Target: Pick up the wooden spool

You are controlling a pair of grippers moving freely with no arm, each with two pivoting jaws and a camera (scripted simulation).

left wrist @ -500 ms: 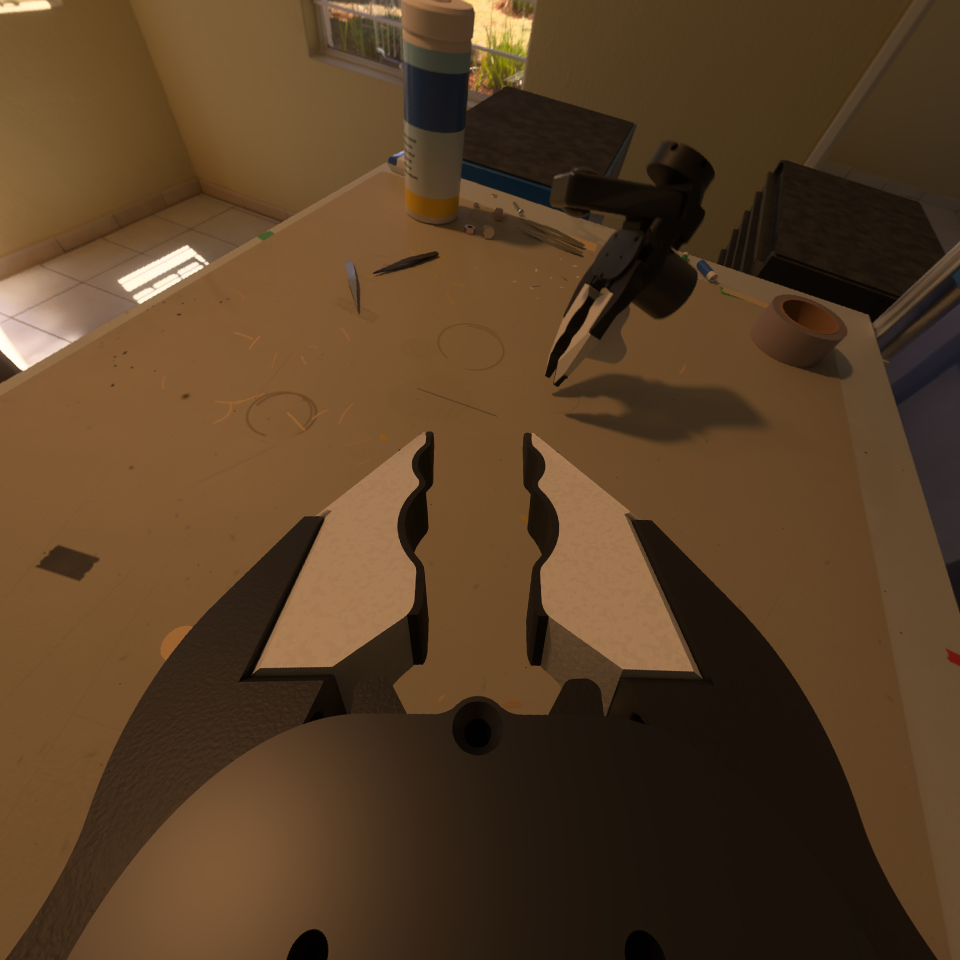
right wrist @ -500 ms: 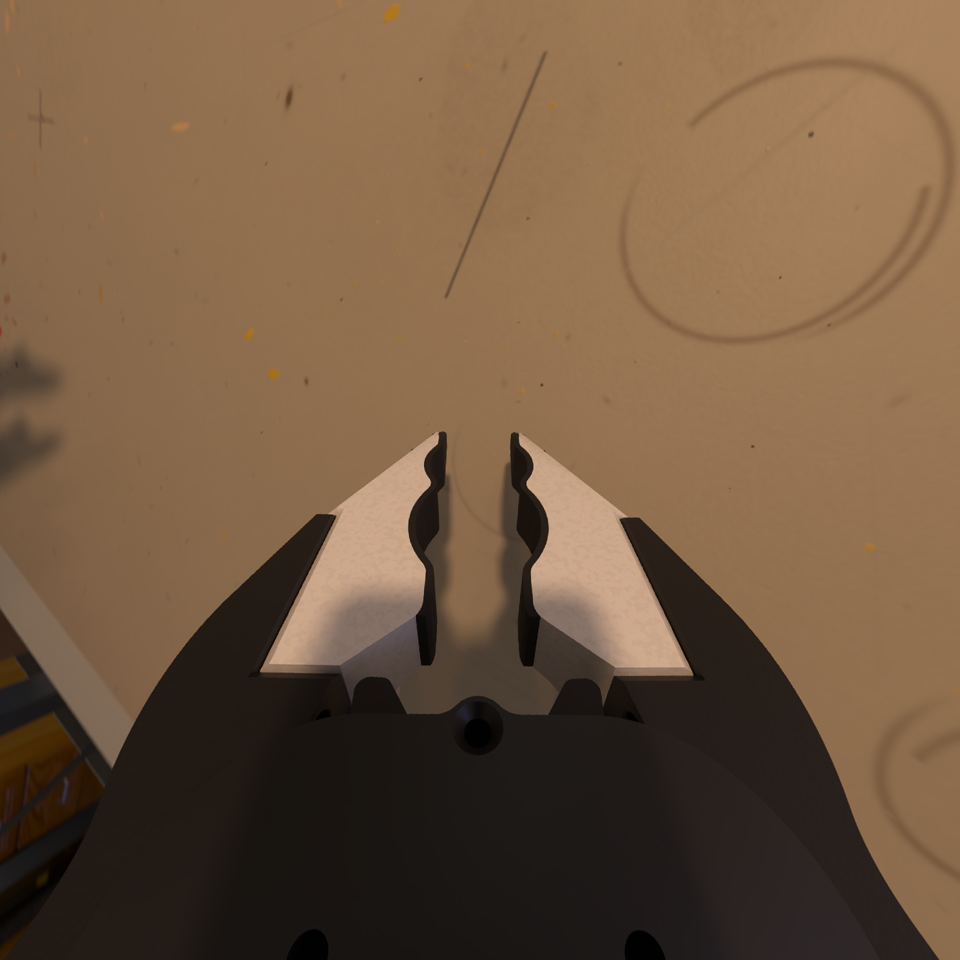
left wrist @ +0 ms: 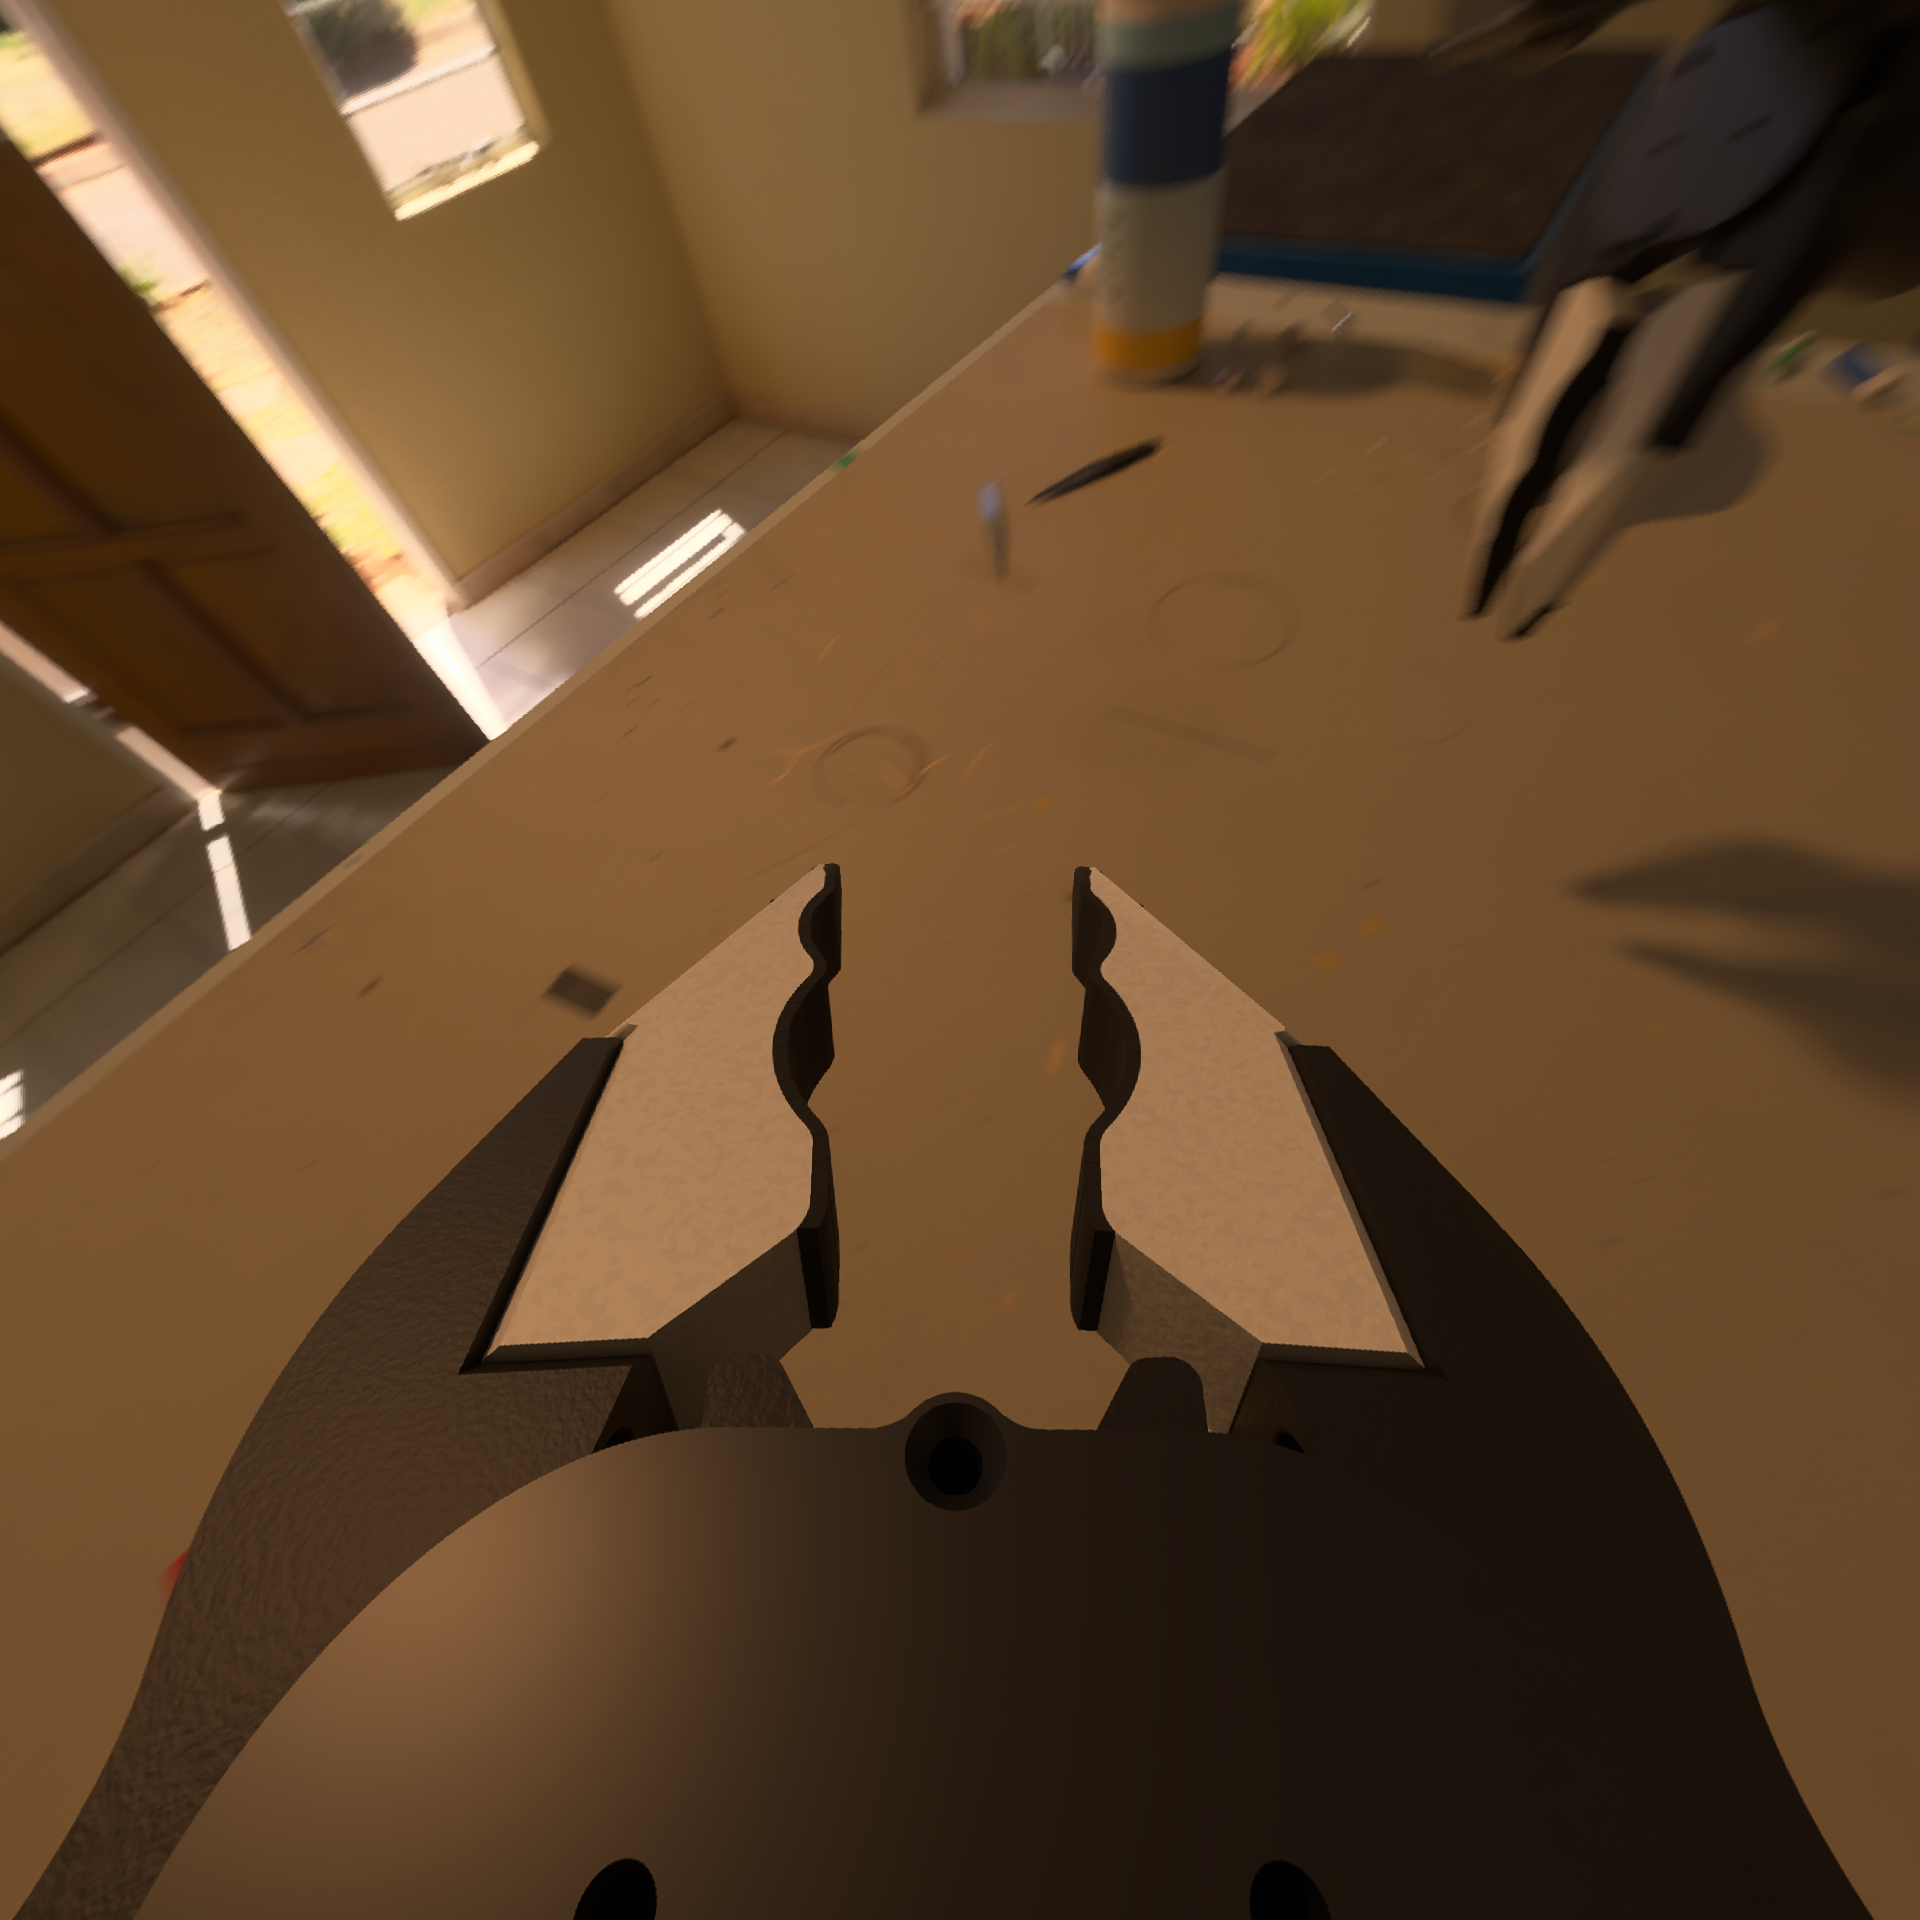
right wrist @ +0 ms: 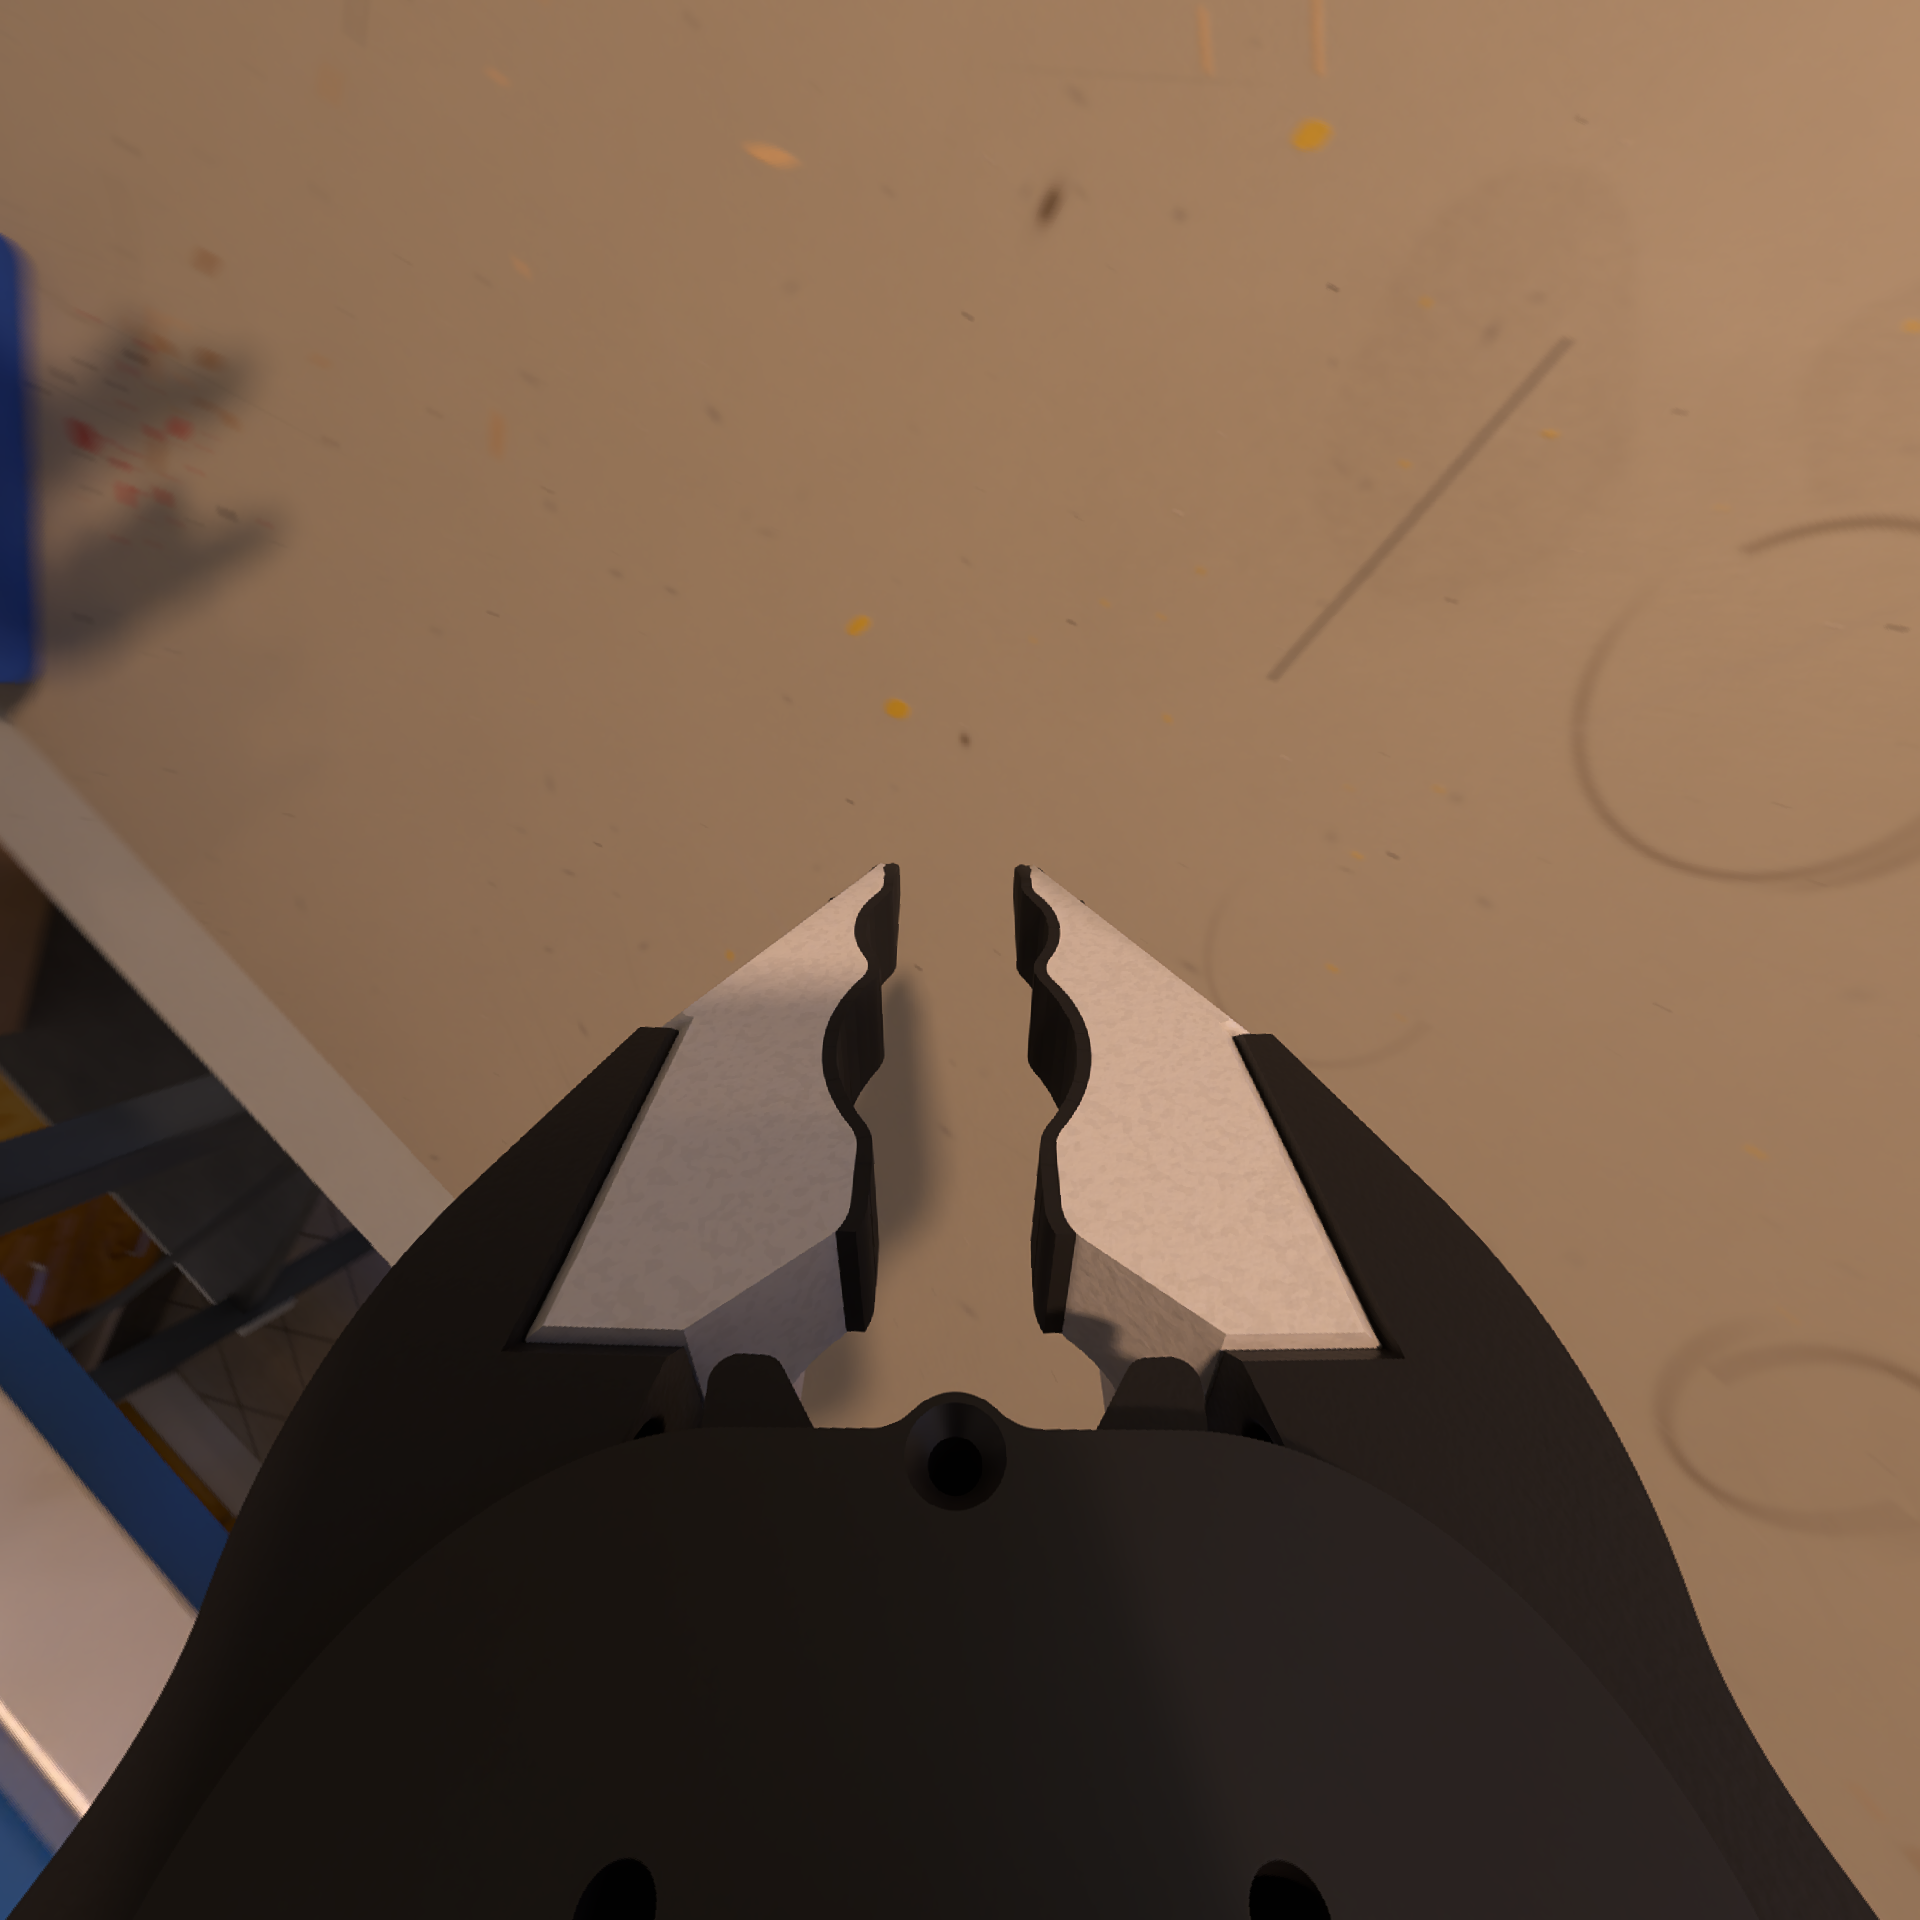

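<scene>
1. The wooden spool cannot be made out for certain in either view; small blurred bits lie on the table (left wrist: 1299,1039) just beside the foot of the tall striped canister (left wrist: 1153,208), at about 1 o'clock in the left wrist view, and the spool may be among them, though they are too smeared to tell.
2. The left gripper (left wrist: 956,878) hangs above bare tabletop with its fingers spread wide and nothing between them; I judge it is held open because no grasp has begun.
3. The right gripper (right wrist: 956,873) points down at the scuffed, speckled surface, its fingers parted by a narrower gap and pinching nothing; in the left wrist view it shows as a blurred shape (left wrist: 1507,613) at 2 o'clock, well above the table.
4. A dark slim tool (left wrist: 1096,468) and a small bluish piece (left wrist: 992,514) lie near 12 o'clock, between the left gripper and the canister.
5. The likely step is the approach: neither gripper is near the canister's foot, so the reach is not yet made.
</scene>
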